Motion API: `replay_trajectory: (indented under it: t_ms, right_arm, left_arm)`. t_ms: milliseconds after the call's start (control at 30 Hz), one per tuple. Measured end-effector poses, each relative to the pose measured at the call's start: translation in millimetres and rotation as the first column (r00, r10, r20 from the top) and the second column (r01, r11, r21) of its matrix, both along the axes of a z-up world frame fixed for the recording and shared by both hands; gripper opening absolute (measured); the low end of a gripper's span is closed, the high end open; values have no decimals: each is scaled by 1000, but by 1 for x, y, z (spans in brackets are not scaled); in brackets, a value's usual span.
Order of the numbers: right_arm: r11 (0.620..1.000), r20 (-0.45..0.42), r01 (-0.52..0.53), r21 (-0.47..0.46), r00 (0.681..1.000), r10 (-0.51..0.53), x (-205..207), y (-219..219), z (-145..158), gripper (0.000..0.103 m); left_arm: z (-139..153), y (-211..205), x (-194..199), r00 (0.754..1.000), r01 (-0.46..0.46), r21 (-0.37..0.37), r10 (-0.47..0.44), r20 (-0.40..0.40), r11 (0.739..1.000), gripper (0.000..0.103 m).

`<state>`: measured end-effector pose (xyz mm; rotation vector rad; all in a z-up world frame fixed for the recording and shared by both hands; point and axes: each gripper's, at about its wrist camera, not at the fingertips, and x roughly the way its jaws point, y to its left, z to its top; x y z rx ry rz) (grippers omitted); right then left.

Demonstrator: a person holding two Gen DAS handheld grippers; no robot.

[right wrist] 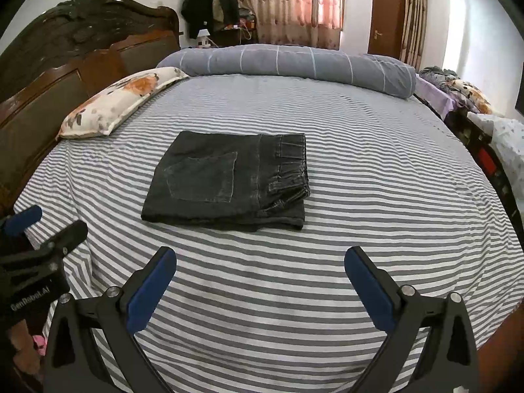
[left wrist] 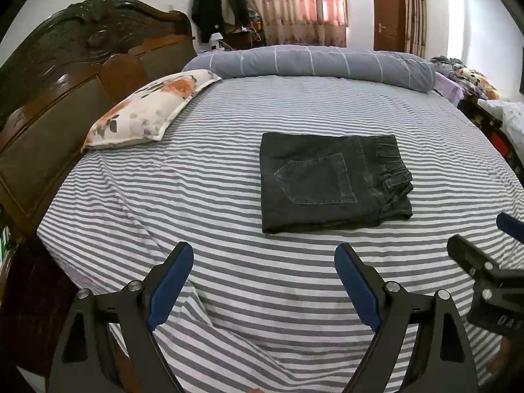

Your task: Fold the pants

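Observation:
Dark grey denim pants [left wrist: 334, 183] lie folded into a compact rectangle on the striped bed sheet [left wrist: 229, 150], back pocket up, waistband at the right. They also show in the right wrist view [right wrist: 229, 183]. My left gripper [left wrist: 263, 255] is open and empty, held above the sheet a little short of the pants' near edge. My right gripper [right wrist: 260, 260] is open and empty, also just short of the pants. Each gripper shows at the edge of the other's view: the right one [left wrist: 484, 255], the left one [right wrist: 42, 229].
A floral pillow [left wrist: 147, 111] lies at the left by the dark wooden headboard [left wrist: 82, 65]. A rolled grey checked duvet [left wrist: 311, 62] lies along the far side of the bed. Clothes and bedding pile up at the right [right wrist: 471, 95].

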<state>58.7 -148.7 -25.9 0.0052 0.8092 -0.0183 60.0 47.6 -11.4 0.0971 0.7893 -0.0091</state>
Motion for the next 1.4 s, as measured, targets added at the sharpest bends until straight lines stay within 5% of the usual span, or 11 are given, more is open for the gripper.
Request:
replay_trajectory:
  t_ms: [1400]
  right_arm:
    - [1000,-36,-22,-12,999,22,-6,-4,-17,102]
  left_arm:
    - [-15,-28,-12,1000,18,64,-17,-21,998,88]
